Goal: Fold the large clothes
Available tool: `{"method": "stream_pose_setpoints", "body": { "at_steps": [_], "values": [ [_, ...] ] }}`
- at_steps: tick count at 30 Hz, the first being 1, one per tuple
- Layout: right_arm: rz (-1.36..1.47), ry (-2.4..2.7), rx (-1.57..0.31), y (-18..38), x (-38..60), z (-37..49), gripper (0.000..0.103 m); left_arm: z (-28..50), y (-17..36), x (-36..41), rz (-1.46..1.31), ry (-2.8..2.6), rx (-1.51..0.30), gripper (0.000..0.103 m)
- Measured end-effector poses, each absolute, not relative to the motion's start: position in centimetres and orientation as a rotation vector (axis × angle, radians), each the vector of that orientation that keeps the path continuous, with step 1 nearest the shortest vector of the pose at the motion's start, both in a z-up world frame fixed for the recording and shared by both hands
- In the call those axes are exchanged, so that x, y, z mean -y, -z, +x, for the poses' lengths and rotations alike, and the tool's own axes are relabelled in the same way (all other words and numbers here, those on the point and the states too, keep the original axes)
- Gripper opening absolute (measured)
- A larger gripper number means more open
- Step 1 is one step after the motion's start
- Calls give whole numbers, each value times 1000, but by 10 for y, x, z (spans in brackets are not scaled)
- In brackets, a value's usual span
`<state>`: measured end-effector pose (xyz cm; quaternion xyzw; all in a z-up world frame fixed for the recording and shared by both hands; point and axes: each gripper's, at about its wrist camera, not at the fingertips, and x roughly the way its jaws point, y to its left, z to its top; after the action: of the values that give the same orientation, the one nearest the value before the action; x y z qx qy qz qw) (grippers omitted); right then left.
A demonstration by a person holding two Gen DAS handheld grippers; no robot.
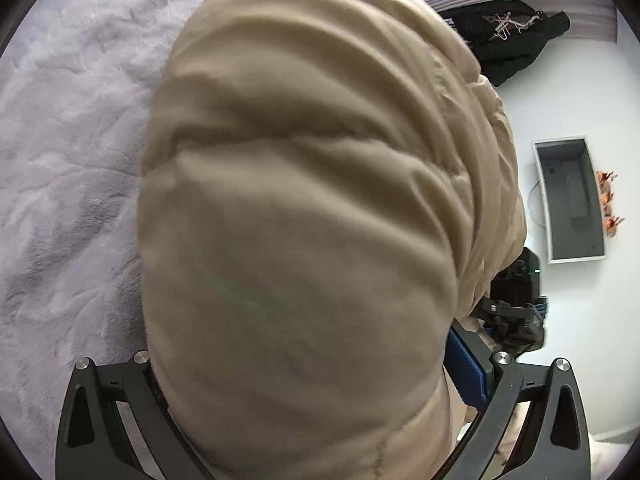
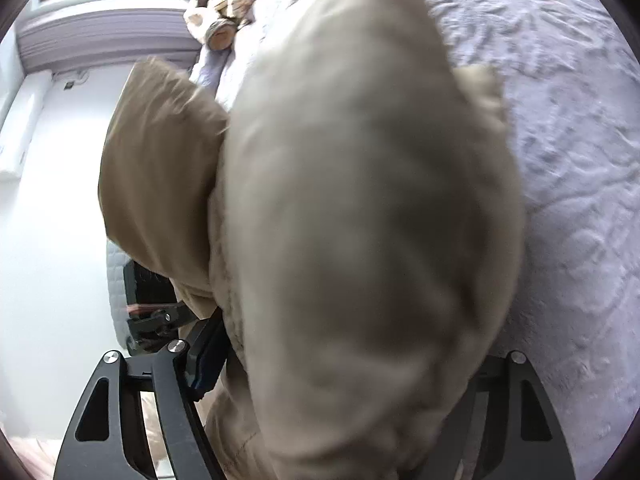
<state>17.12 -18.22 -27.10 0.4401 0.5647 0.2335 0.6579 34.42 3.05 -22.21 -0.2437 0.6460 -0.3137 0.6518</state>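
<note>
A puffy beige jacket [image 1: 312, 184] fills the left wrist view, bulging up between the wide-set fingers of my left gripper [image 1: 312, 360], which is shut on it. Its blue pad [image 1: 468, 368] presses against the fabric. In the right wrist view the same jacket [image 2: 360, 220] is bunched between the jaws of my right gripper [image 2: 348, 360], with its blue pad [image 2: 208, 356] against the cloth; the other finger is hidden. A loose flap [image 2: 160, 168] hangs to the left. Each view shows the other gripper close by at the jacket's edge [image 1: 508, 316] [image 2: 160, 320].
A fluffy lilac-grey bed cover [image 1: 60, 160] [image 2: 568, 160] lies under the jacket. Log-patterned cushions [image 2: 224, 0] sit at the bed's far end. On the white floor [image 1: 580, 80] beside the bed are dark clothes with a hanger [image 1: 508, 40] and a grey open box [image 1: 572, 200].
</note>
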Motion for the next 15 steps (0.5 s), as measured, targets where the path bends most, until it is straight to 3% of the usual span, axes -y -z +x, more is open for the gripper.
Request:
{"method": "stream_pose_setpoints", "body": {
  "at_steps": [5,10,15],
  "values": [
    [895,-460,-1324,242,213,126,78,337,175,-54,-397,565,-1355,103],
    [793,-323,-1257,192,243,97,78,305,119,-57,-277,516,-1212,103],
    [724,-290,-1148,123,270,96,63,263,115,-61,-155,496,-1160,103]
  ]
}}
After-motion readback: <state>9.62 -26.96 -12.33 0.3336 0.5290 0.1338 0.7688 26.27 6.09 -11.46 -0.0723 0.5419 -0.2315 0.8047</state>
